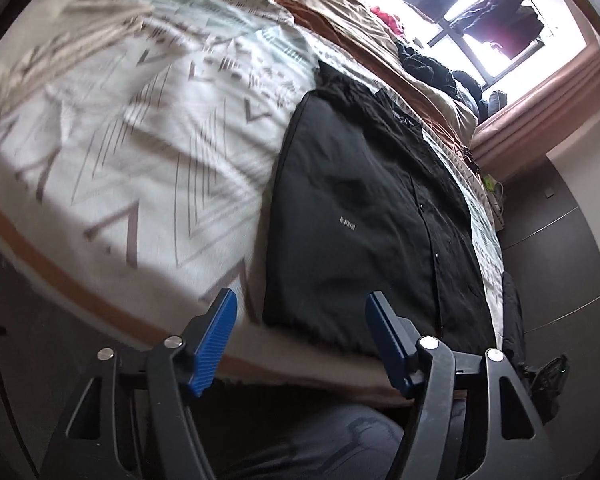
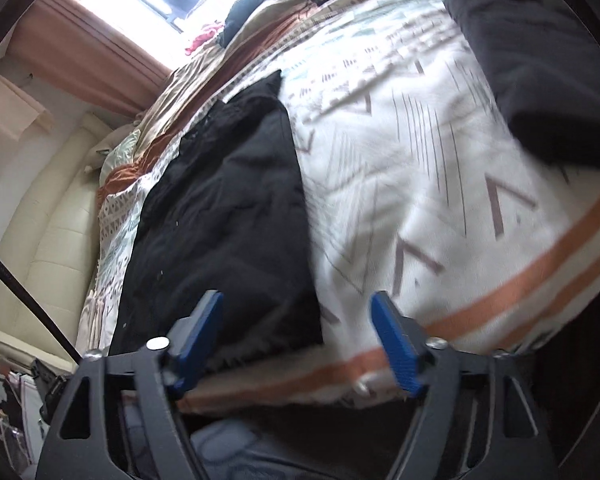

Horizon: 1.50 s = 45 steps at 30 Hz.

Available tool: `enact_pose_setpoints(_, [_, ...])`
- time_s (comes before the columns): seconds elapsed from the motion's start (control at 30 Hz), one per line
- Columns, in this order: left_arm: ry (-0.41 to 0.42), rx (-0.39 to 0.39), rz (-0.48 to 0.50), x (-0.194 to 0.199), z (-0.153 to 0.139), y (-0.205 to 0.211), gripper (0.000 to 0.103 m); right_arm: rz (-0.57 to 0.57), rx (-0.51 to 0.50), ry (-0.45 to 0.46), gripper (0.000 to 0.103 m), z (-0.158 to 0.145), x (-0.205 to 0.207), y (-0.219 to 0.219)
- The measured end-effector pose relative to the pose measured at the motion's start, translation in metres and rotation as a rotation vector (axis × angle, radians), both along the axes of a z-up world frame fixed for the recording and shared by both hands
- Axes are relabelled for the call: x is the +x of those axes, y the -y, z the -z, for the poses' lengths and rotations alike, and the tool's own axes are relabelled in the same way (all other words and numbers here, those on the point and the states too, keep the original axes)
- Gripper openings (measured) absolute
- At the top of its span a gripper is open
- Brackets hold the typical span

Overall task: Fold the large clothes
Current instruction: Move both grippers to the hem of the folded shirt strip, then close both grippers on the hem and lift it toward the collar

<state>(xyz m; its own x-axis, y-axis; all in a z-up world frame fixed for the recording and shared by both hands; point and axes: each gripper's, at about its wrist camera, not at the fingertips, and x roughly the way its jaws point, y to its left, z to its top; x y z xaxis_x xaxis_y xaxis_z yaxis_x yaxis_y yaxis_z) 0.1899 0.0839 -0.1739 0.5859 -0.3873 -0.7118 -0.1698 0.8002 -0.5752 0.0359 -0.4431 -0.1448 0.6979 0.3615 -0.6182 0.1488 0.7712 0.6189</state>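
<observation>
A large black jacket (image 1: 364, 216) lies flat on the patterned bedspread (image 1: 140, 128), its hem at the near edge of the bed. It also shows in the right wrist view (image 2: 228, 216) as a long black shape. My left gripper (image 1: 300, 300) is open and empty, just above the jacket's near left corner. My right gripper (image 2: 296, 300) is open and empty, over the jacket's near right corner and the bedspread (image 2: 400, 152) beside it. Blue pads (image 2: 204, 332) show on the fingers.
A second dark garment (image 2: 540, 80) lies on the bed at the far right. Crumpled bedding and a pile of clothes (image 1: 432, 64) sit near the bright window (image 1: 480, 12). A cream padded headboard (image 2: 48, 216) runs along the left. Dark cabinet fronts (image 1: 552, 272) stand on the right.
</observation>
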Motion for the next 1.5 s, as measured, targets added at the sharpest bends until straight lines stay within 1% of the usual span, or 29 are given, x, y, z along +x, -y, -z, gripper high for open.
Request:
enact_pose_setpoints(0.1, [-0.01, -0.045, -0.005, -0.004, 0.01, -0.003, 0.061, -0.009, 0.037, -0.017, 0.065, 0.012, -0.003, 0.001])
enact_pose_setpoints(0.13, [-0.014, -0.068, -0.007, -0.005, 0.014, -0.004, 0.061, -0.016, 0.051, -0.023, 0.065, 0.015, -0.003, 0.001])
enact_pose_setpoints(0.2, [-0.02, -0.09, -0.009, -0.004, 0.02, -0.006, 0.061, -0.028, 0.083, -0.034, 0.06, 0.023, -0.002, 0.0])
enact_pose_setpoints(0.23, [-0.023, -0.097, -0.01, -0.004, 0.023, -0.006, 0.061, -0.03, 0.094, -0.041, 0.059, 0.027, 0.0, 0.0])
enact_pose_setpoints(0.37, [-0.04, -0.151, -0.013, 0.002, 0.035, -0.008, 0.061, -0.031, 0.132, -0.054, 0.058, 0.037, 0.008, -0.002])
enact_pose_setpoints(0.53, [-0.043, -0.194, -0.007, 0.014, 0.04, -0.009, 0.061, -0.013, 0.165, -0.04, 0.058, 0.039, 0.021, 0.003])
enact_pose_setpoints(0.7, [-0.063, -0.271, 0.011, 0.03, 0.047, -0.004, 0.06, -0.006, 0.215, -0.031, 0.058, 0.044, 0.033, 0.004])
enact_pose_setpoints(0.73, [-0.066, -0.278, 0.015, 0.032, 0.047, -0.003, 0.061, -0.007, 0.221, -0.028, 0.058, 0.047, 0.034, -0.004])
enact_pose_setpoints(0.93, [-0.092, -0.289, 0.032, 0.045, 0.048, 0.009, 0.06, -0.011, 0.24, -0.028, 0.058, 0.055, 0.05, -0.014])
enact_pose_setpoints(1.13, [-0.097, -0.288, 0.027, 0.051, 0.049, 0.014, 0.061, -0.008, 0.243, -0.015, 0.058, 0.057, 0.057, -0.021])
enact_pose_setpoints(1.23, [-0.082, -0.285, 0.021, 0.051, 0.049, 0.015, 0.061, 0.004, 0.243, -0.011, 0.058, 0.058, 0.061, -0.024])
enact_pose_setpoints(1.27, [-0.074, -0.284, 0.02, 0.05, 0.048, 0.016, 0.061, 0.006, 0.233, -0.011, 0.056, 0.057, 0.062, -0.026])
enact_pose_setpoints(1.3, [-0.067, -0.279, 0.014, 0.049, 0.048, 0.016, 0.052, 0.006, 0.22, -0.01, 0.041, 0.055, 0.062, -0.027])
enact_pose_setpoints(1.33, [-0.068, -0.271, 0.007, 0.047, 0.048, 0.015, 0.041, -0.004, 0.222, -0.012, 0.03, 0.054, 0.062, -0.028])
enact_pose_setpoints(1.37, [-0.083, -0.257, -0.01, 0.046, 0.05, 0.013, 0.023, -0.014, 0.237, -0.013, 0.016, 0.054, 0.062, -0.029])
enact_pose_setpoints(1.4, [-0.09, -0.265, -0.022, 0.045, 0.052, 0.01, 0.021, -0.01, 0.236, -0.003, 0.013, 0.052, 0.06, -0.03])
enact_pose_setpoints(1.43, [-0.084, -0.291, -0.033, 0.042, 0.053, 0.007, 0.019, -0.007, 0.224, 0.014, 0.011, 0.048, 0.058, -0.032])
enact_pose_setpoints(1.47, [-0.062, -0.312, -0.04, 0.038, 0.05, 0.003, 0.016, -0.014, 0.222, 0.035, 0.009, 0.043, 0.054, -0.033])
enact_pose_setpoints(1.5, [-0.049, -0.309, -0.041, 0.036, 0.047, 0.002, 0.014, -0.019, 0.221, 0.05, 0.008, 0.04, 0.053, -0.034])
